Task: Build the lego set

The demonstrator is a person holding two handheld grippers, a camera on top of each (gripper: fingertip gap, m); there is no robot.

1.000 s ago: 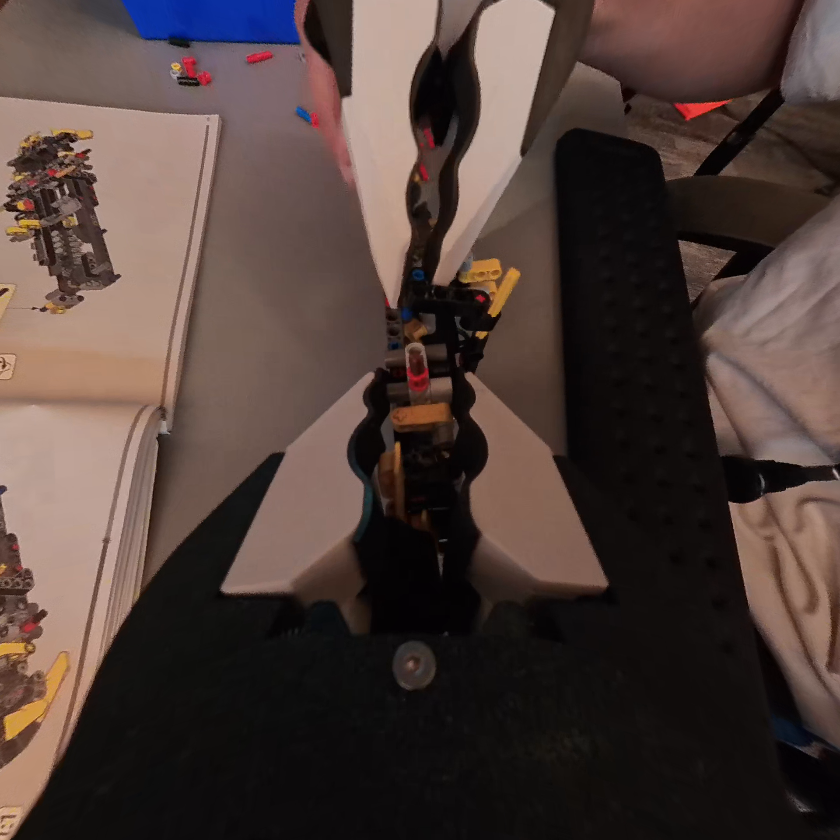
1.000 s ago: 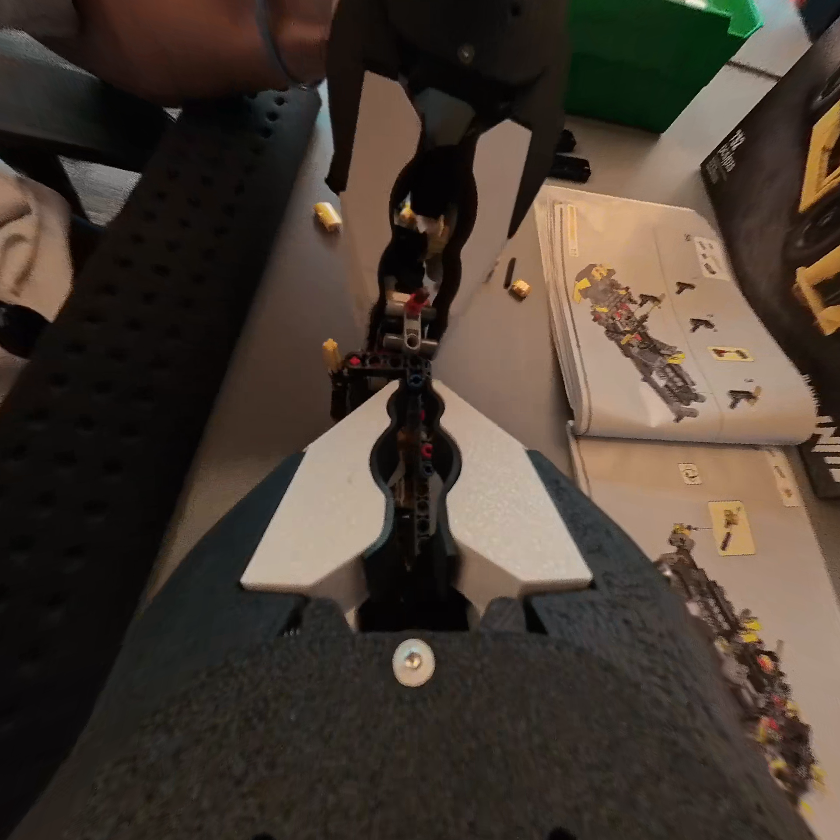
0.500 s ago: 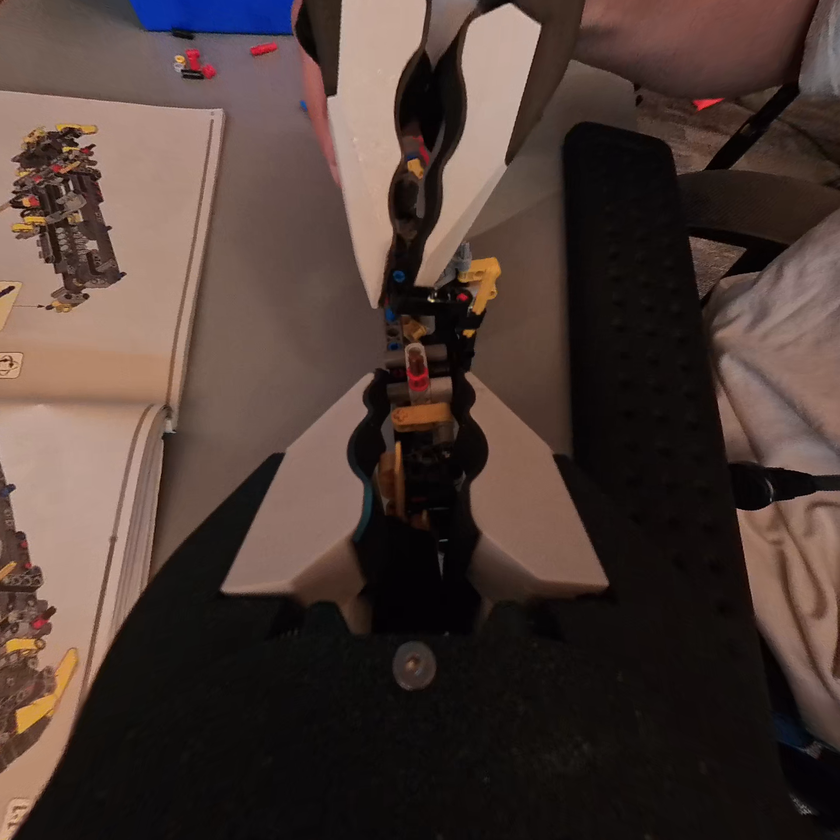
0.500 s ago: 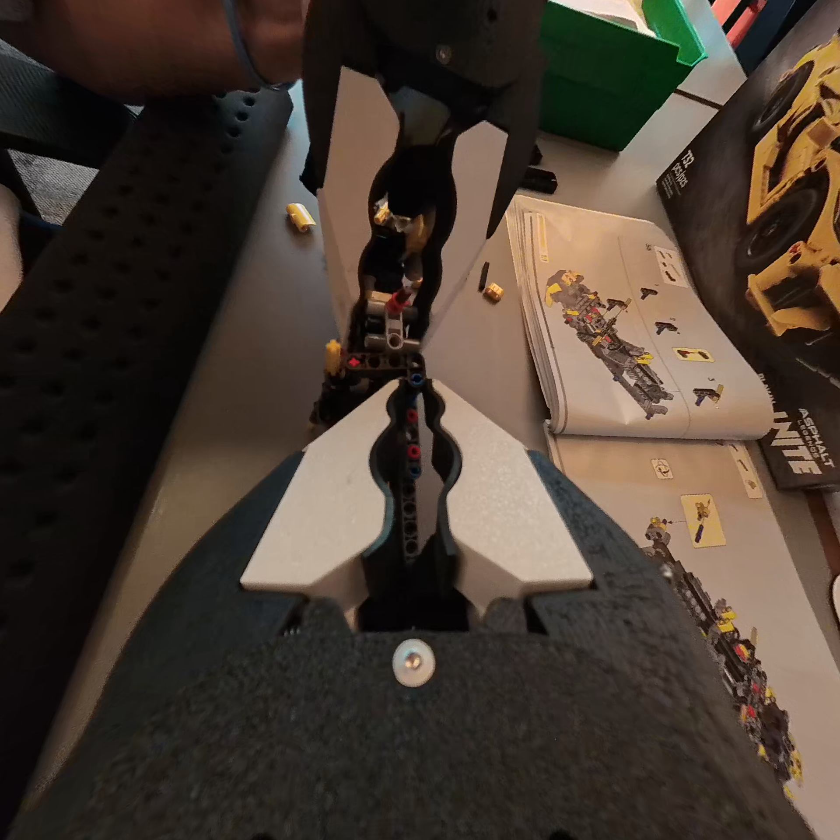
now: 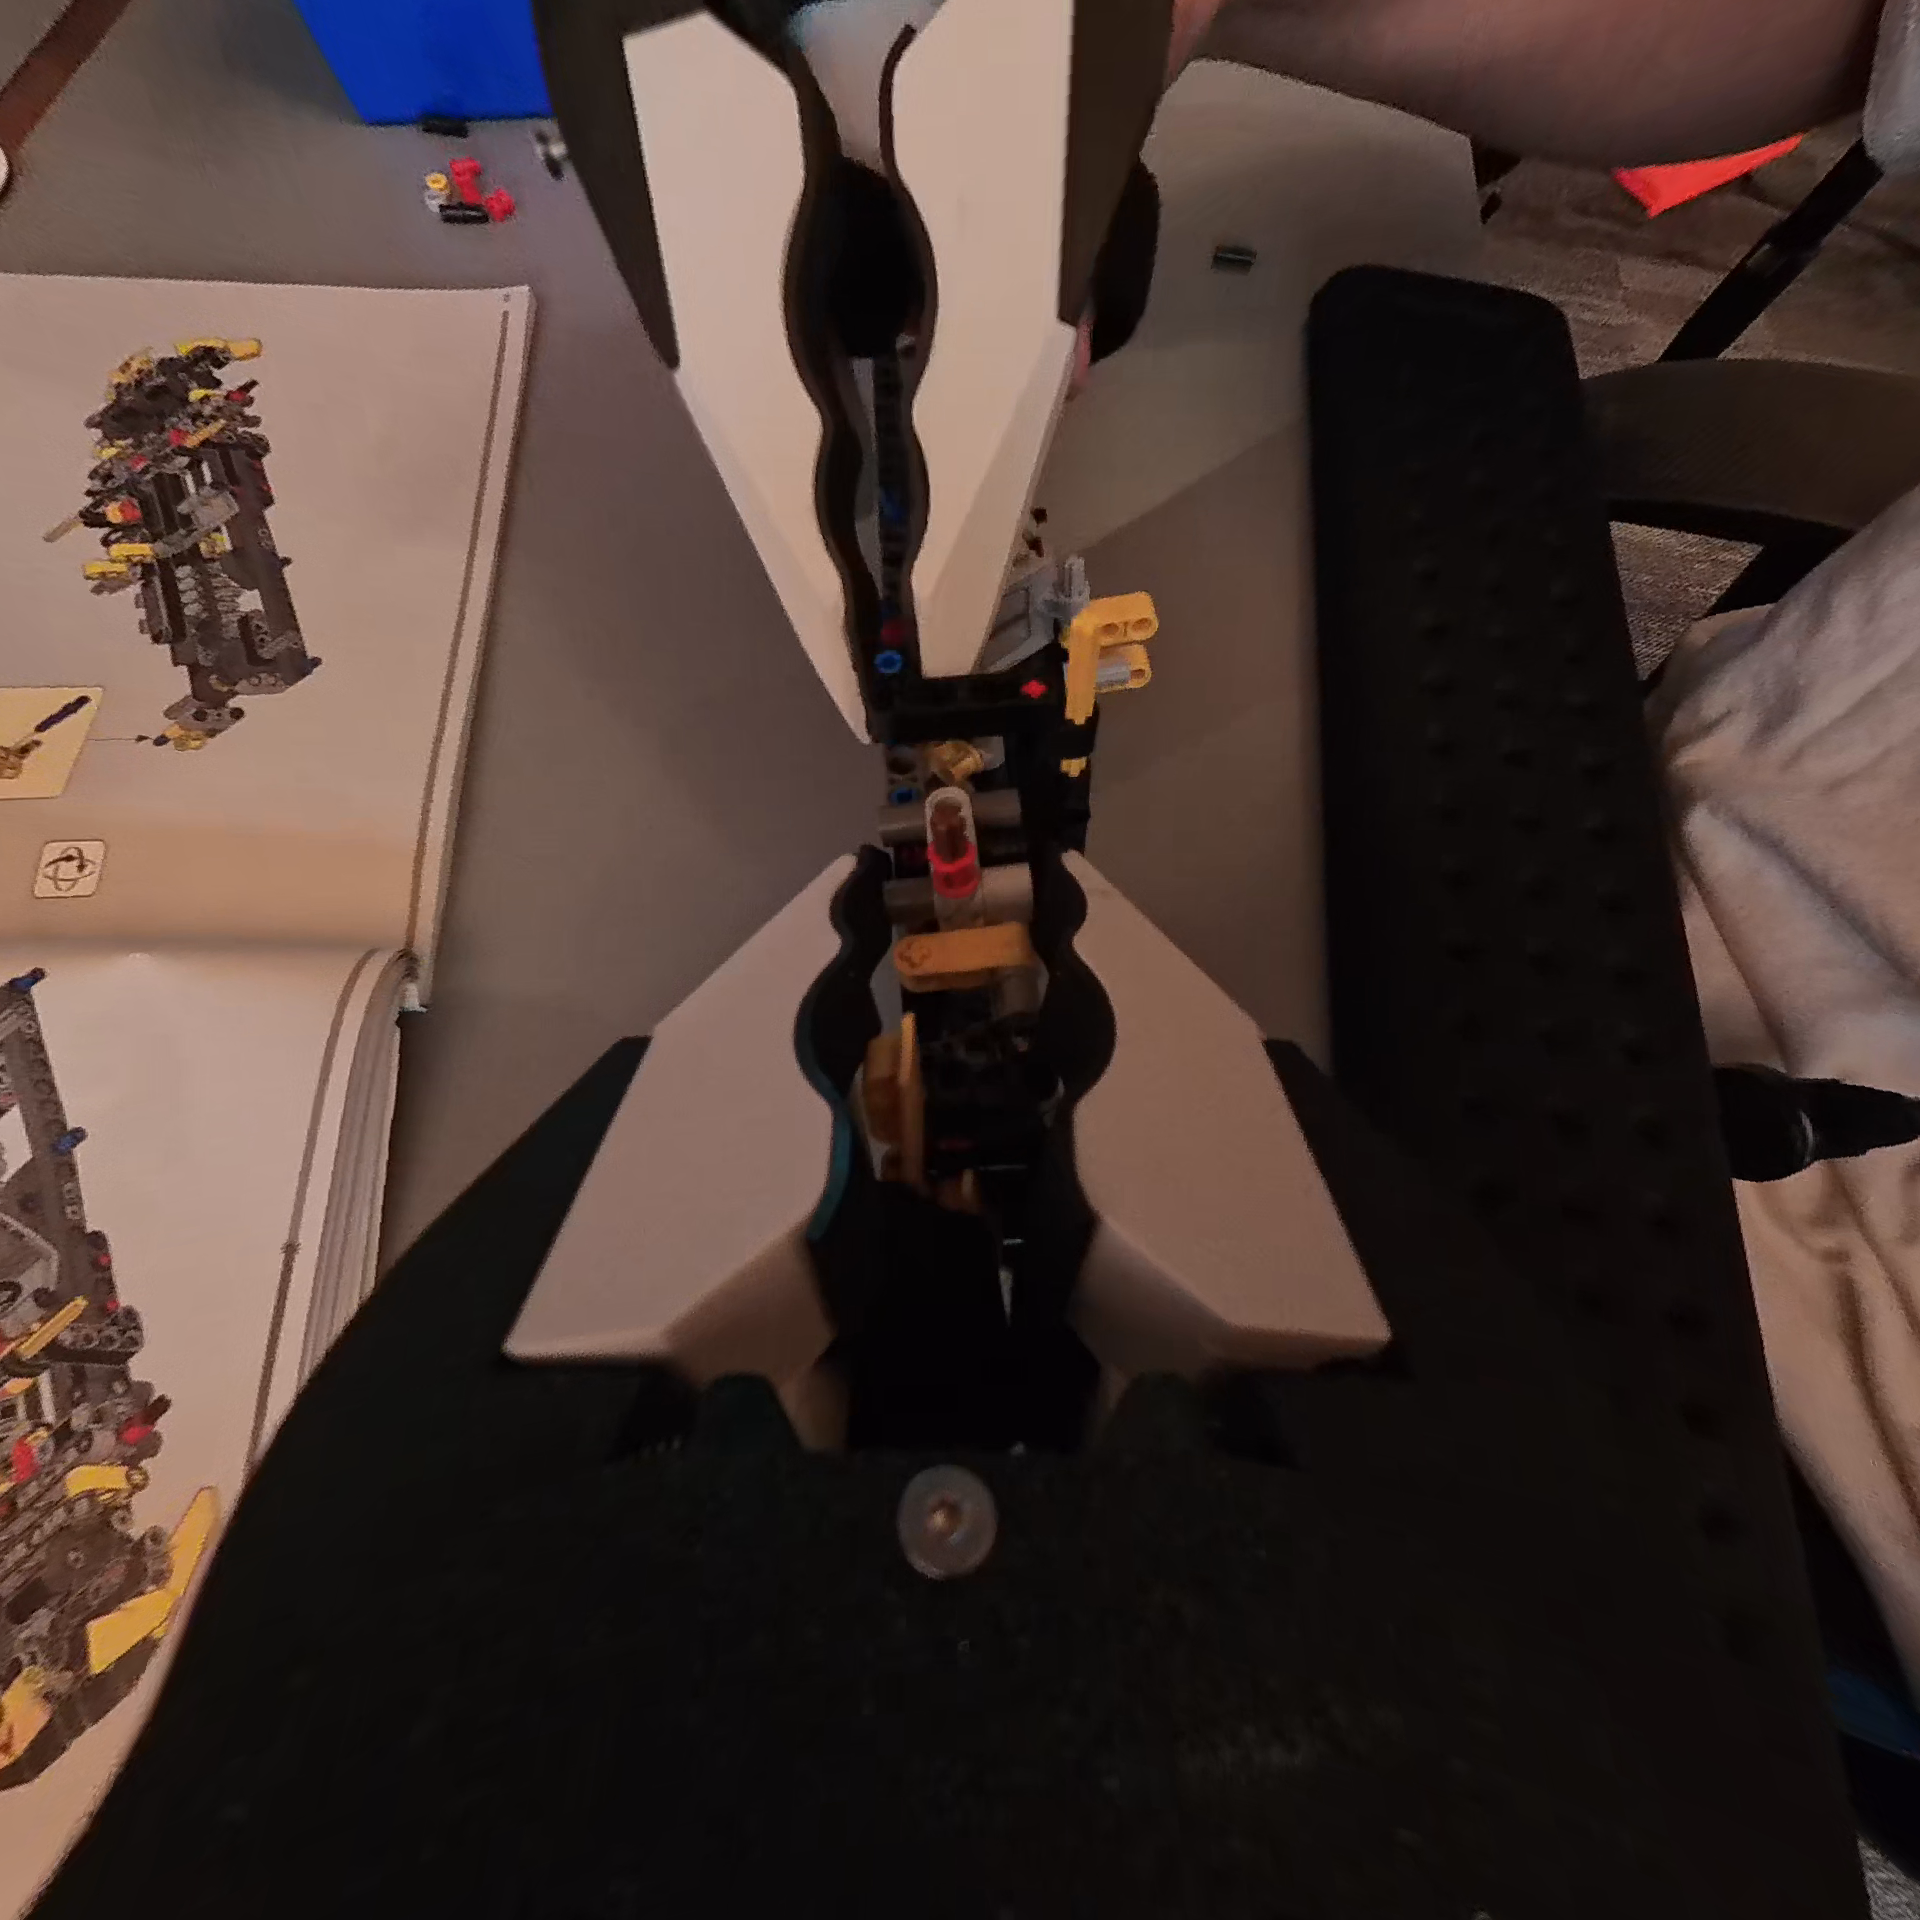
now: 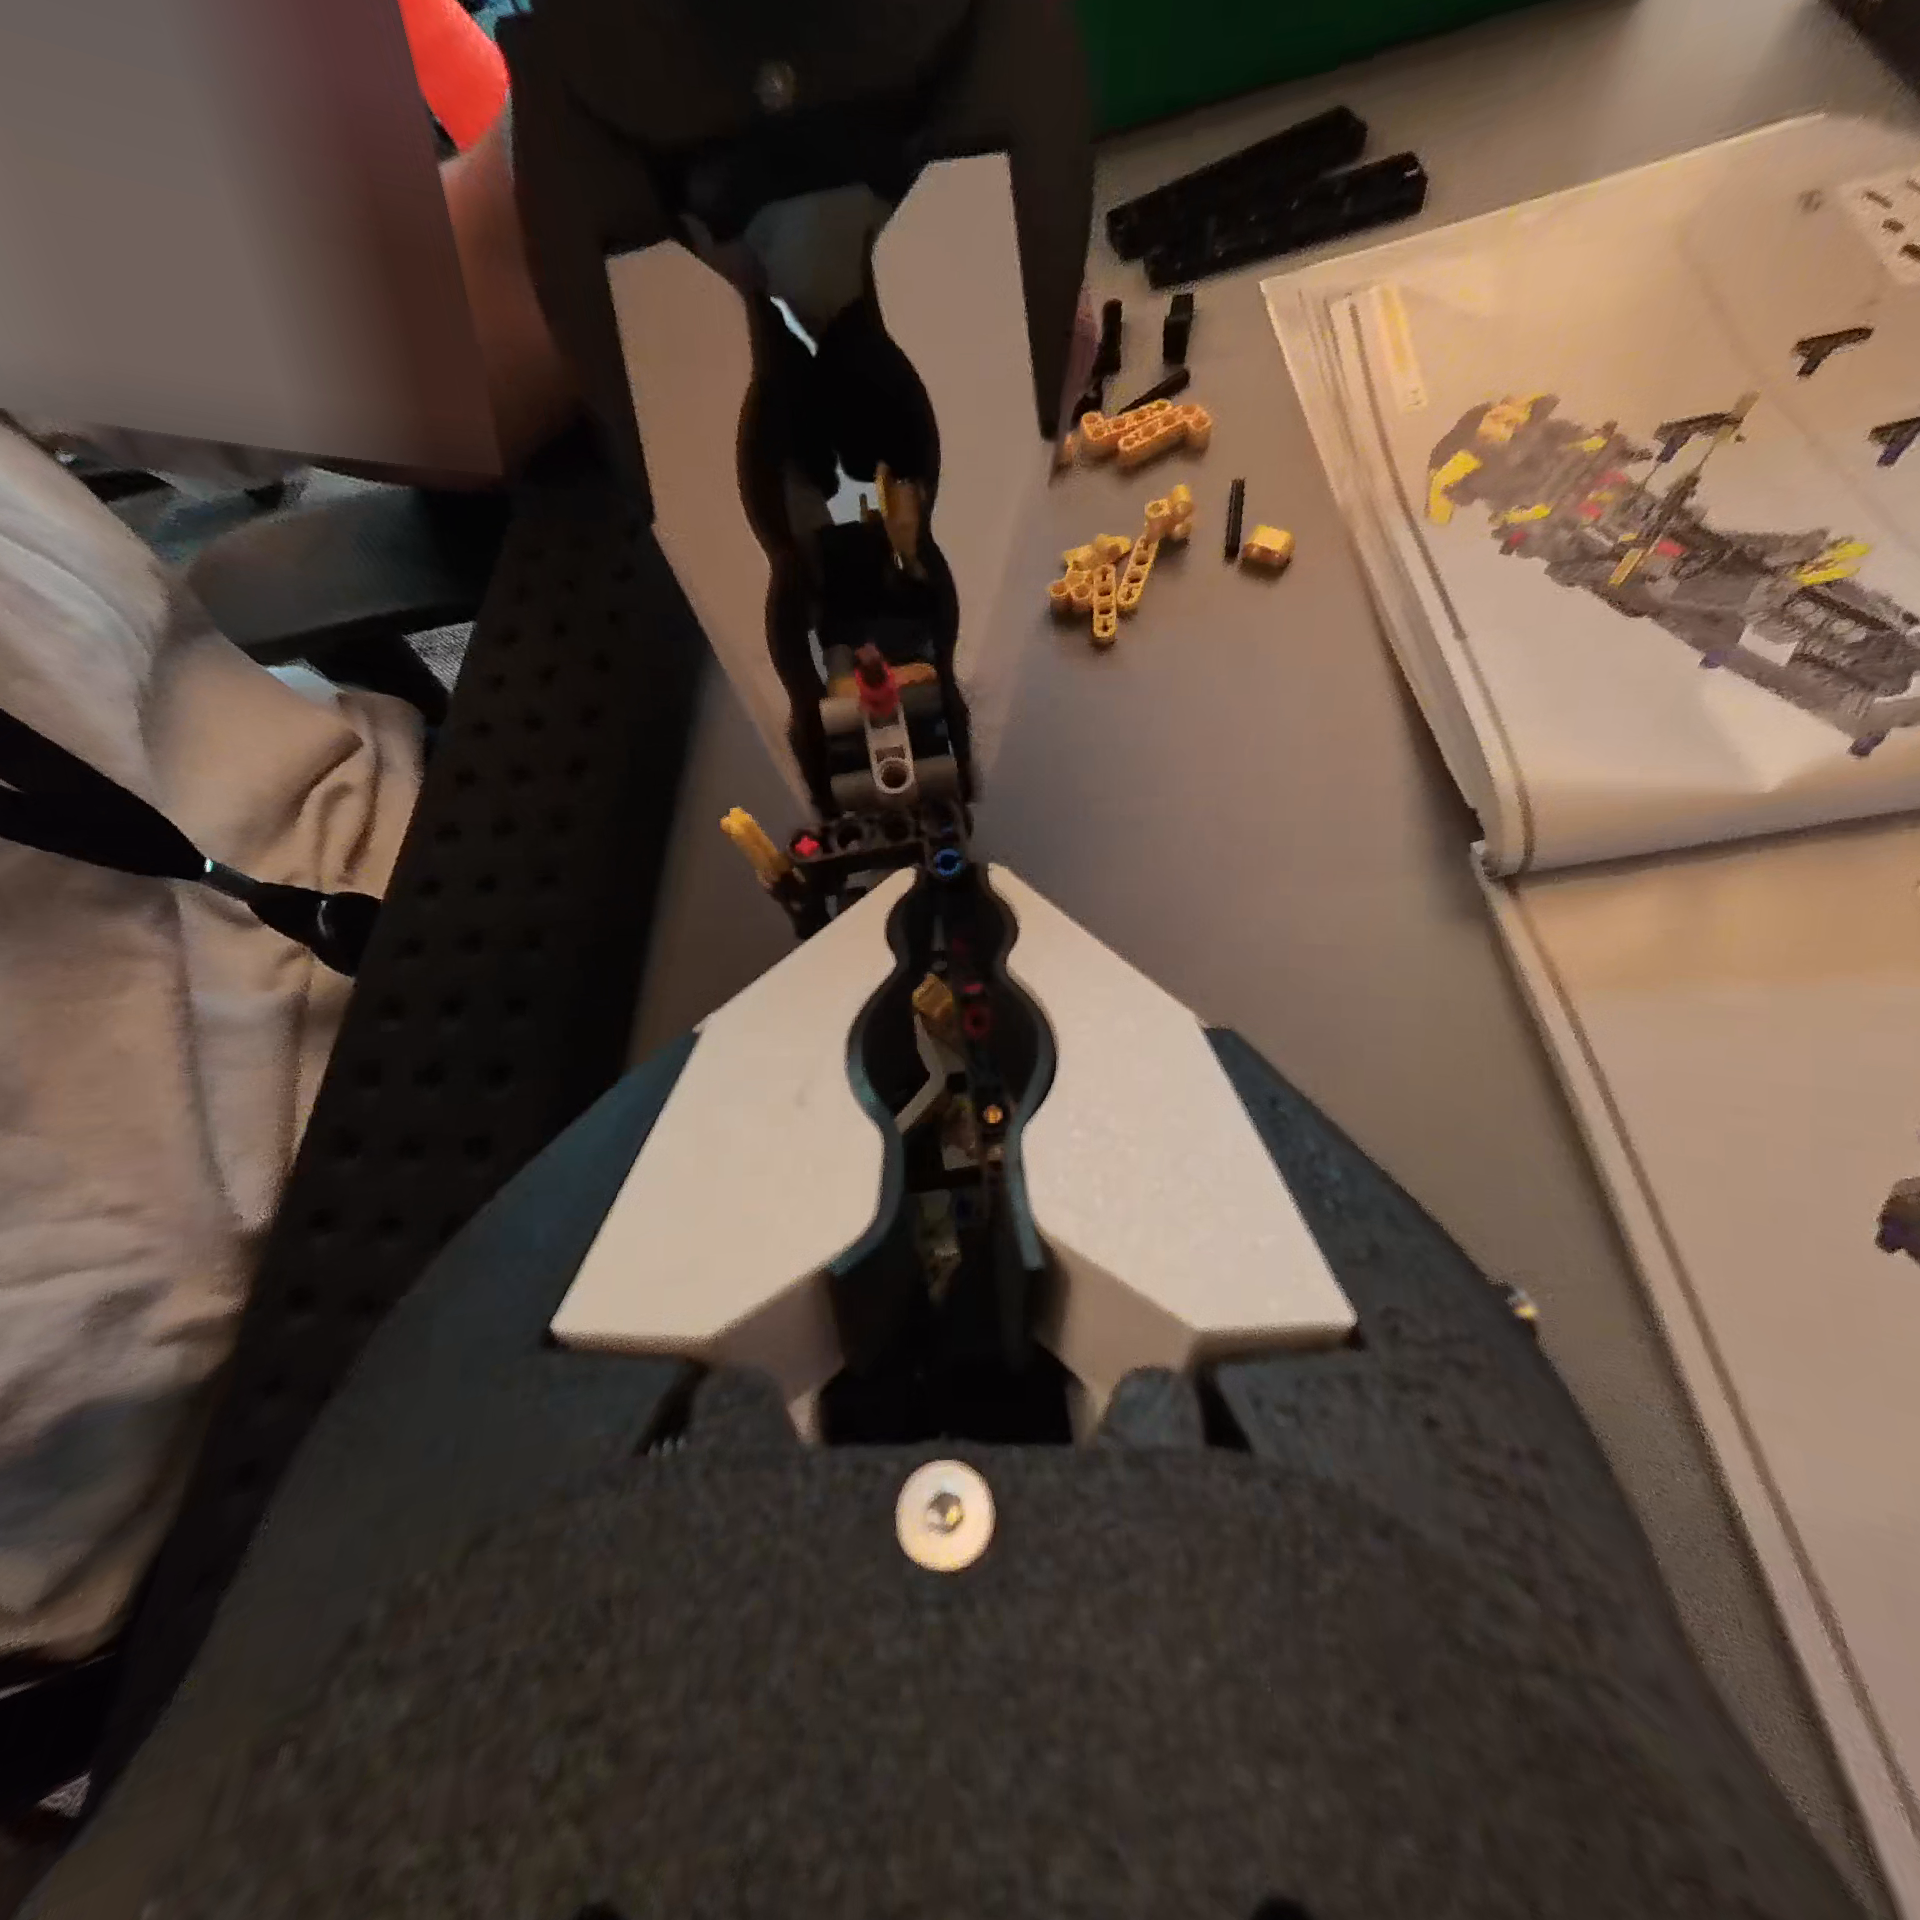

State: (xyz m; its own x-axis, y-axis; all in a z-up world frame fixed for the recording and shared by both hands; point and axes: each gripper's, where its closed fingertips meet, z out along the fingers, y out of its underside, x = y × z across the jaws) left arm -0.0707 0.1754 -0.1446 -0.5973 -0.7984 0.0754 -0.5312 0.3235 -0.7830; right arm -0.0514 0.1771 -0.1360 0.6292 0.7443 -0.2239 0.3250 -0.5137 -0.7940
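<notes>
Both grippers clamp one lego model [image 5: 971, 831] from opposite ends: left gripper [image 5: 961, 883] grips the near end at center, right gripper [image 6: 951, 883] pinches the far black beam. Instruction booklet [image 5: 260, 623] lies at nine o'clock, loose yellow pieces [image 6: 1132, 520] at one o'clock.

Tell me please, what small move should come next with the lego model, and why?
Probably lower the lego assembly onto the table and release one gripper. Both the left gripper and the right gripper are shut on opposite ends of it, so neither can fetch the loose yellow beams beside the instruction booklet.
</notes>
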